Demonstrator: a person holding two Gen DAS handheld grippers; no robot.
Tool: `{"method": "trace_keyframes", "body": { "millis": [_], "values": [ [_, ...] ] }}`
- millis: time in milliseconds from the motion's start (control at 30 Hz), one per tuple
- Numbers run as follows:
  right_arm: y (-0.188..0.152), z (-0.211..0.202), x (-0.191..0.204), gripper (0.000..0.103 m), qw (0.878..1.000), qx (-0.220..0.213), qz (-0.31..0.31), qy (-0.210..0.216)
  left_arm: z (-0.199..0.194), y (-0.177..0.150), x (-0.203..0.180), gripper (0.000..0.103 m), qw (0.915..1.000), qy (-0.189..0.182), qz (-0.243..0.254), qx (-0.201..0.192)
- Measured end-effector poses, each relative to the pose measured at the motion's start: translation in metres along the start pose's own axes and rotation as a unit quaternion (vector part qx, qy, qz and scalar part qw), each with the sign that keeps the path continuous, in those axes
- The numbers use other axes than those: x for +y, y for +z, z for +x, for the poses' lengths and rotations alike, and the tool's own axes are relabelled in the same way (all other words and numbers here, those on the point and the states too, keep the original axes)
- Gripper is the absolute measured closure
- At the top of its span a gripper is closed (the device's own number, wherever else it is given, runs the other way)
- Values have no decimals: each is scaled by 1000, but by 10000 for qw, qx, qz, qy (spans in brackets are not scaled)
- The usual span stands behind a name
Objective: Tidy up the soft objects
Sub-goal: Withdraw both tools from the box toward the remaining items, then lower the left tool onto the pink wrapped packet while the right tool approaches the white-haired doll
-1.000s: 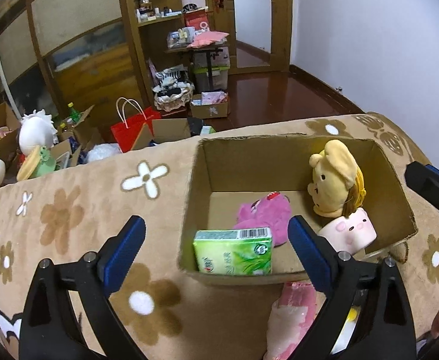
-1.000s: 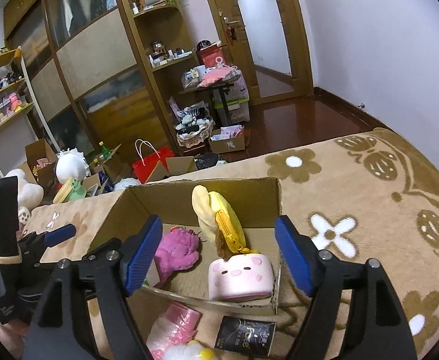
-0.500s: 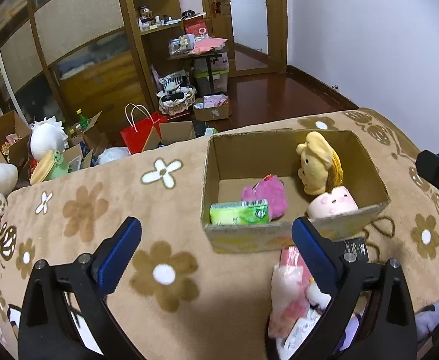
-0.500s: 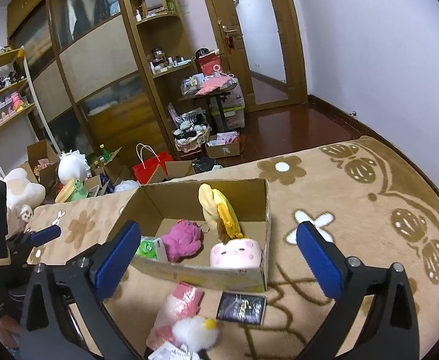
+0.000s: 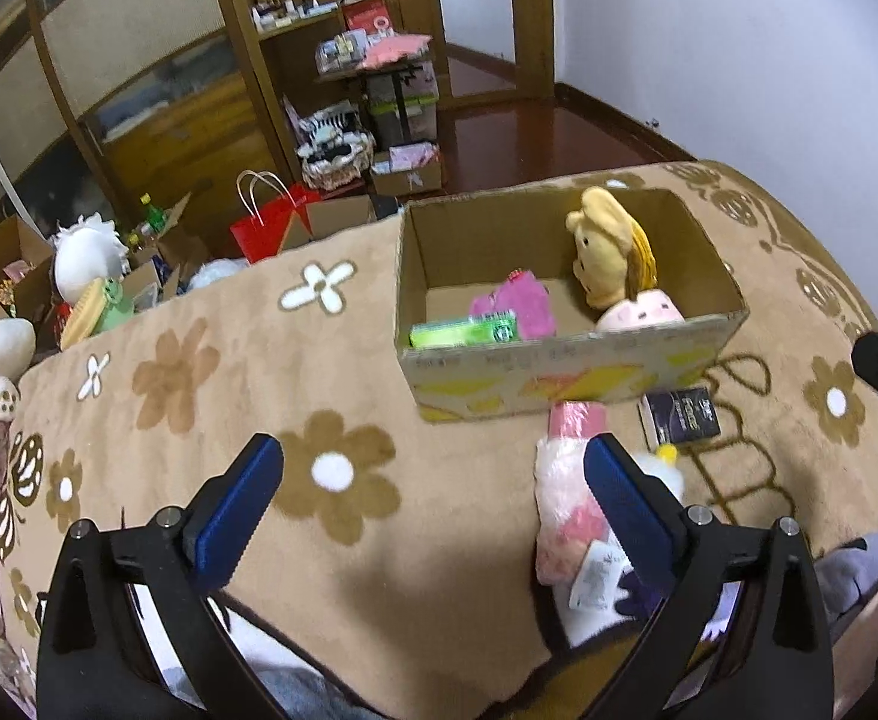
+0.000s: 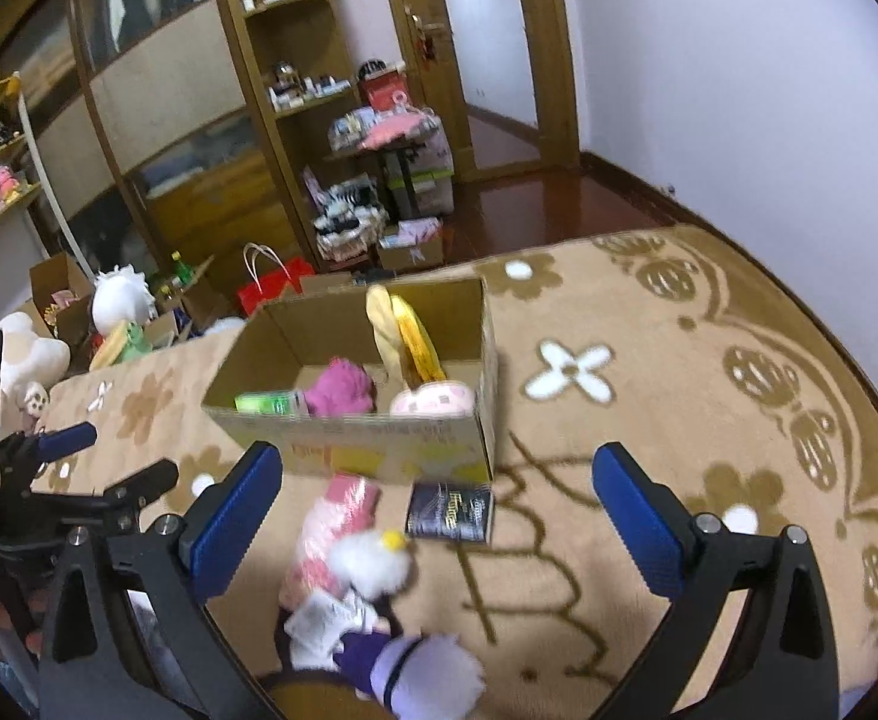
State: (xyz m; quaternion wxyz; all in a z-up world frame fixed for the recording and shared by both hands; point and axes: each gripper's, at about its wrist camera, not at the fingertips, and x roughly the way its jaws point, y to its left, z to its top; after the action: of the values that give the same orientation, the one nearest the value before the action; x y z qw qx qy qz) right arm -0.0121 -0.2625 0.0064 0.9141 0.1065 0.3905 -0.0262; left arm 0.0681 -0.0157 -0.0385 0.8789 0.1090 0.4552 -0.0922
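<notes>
Just beyond the right tongs (image 6: 436, 516), spread wide, lies the pink plush (image 6: 334, 531).

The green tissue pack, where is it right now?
The green tissue pack lies inside the cardboard box, in its near left corner in the left wrist view, right beside the pink plush. The right wrist view shows it there too.

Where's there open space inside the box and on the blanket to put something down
Inside the cardboard box, bare floor shows at the back left, behind the green pack and pink plush. Its right end is crowded by the yellow doll and pink pig. The blanket left of the box is open.
</notes>
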Motion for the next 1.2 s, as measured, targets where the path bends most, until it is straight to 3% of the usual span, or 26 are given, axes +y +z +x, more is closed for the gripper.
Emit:
{"method": "trace_keyframes", "body": {
  "millis": [500, 767, 1200],
  "values": [
    [-50, 14, 3, 0, 9965, 801, 249, -57, 32, -15, -18, 3, 9965, -122, 353, 743],
    [-60, 30, 4, 0, 9933, 1125, 266, -11, 59, -18, -25, 3, 9911, -248, 458, 1225],
    [-80, 64, 1, 0, 9795, 1998, 267, -74, 95, -17, -35, 3, 9806, -594, 434, 1817]
  ]
}}
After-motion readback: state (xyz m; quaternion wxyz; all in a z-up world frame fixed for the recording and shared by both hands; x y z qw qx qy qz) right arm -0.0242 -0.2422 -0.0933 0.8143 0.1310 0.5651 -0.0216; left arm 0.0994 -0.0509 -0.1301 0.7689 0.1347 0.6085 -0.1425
